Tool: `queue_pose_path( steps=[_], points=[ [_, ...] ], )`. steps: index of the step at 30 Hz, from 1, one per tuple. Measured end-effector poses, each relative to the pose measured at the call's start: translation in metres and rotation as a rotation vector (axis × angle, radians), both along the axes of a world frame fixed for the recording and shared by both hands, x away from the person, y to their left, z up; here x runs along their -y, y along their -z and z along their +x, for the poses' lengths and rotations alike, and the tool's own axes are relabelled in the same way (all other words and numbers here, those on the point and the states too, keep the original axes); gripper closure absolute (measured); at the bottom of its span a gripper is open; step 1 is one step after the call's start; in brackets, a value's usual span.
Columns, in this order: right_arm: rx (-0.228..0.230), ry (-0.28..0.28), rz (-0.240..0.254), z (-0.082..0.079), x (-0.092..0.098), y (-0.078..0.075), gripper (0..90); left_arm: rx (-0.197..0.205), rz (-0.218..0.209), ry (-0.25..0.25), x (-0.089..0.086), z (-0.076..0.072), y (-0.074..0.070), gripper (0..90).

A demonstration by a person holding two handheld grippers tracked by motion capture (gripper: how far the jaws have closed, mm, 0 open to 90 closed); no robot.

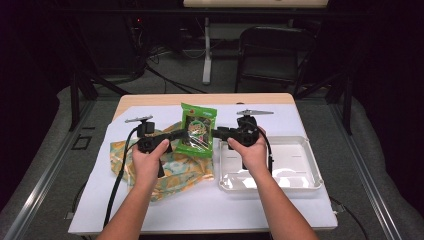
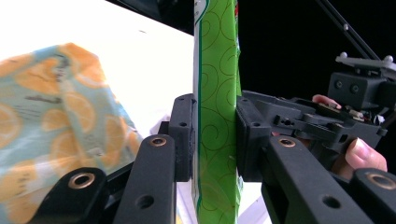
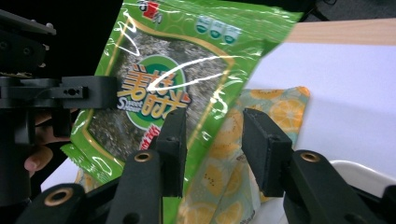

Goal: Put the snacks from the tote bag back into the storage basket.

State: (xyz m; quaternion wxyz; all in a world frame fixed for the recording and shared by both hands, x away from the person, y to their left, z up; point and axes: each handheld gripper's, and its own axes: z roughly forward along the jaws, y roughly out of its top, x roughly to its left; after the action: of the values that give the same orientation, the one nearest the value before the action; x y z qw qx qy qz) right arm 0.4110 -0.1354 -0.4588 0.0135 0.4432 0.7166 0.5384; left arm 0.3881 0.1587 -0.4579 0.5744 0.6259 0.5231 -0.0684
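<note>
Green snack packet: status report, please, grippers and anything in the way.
Left gripper shut on green snack packet, held upright over the table. Right gripper open, one edge of the packet between its fingers. Orange-print bag beneath; white tray alongside.

The flat green foil snack packet is held upright between the left gripper and the right gripper, with the orange-patterned folded cloth beneath the left gripper and the clear plastic rectangular tray beside the right one.

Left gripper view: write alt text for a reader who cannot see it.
The left gripper's two black jaws are clamped on the edge of a green snack packet held upright. An orange-slice patterned cloth lies at left on the white table cover; the right gripper and fingertips are at right.
</note>
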Motion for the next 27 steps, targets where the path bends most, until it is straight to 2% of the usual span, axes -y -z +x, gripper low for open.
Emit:
queue_pose_path(
  steps=[6,10,18,23,27],
  points=[
    [-0.028,0.002,0.008,0.001,0.003,0.005,56.7,-0.004,-0.007,0.032,0.012,0.003,0.005,72.4],
    [-0.045,0.021,0.011,0.000,0.006,0.008,57.0,0.013,0.003,0.041,0.017,0.004,0.007,72.3],
    [-0.047,0.074,0.027,-0.004,0.014,0.009,69.1,0.033,0.016,0.052,0.024,0.003,0.010,72.1],
    [-0.076,0.106,0.028,-0.006,0.024,0.010,80.4,0.055,0.041,0.070,0.032,0.003,0.011,72.1],
    [-0.088,0.127,0.035,-0.006,0.027,0.011,84.4,0.063,0.056,0.078,0.035,0.003,0.012,72.0]
  ],
)
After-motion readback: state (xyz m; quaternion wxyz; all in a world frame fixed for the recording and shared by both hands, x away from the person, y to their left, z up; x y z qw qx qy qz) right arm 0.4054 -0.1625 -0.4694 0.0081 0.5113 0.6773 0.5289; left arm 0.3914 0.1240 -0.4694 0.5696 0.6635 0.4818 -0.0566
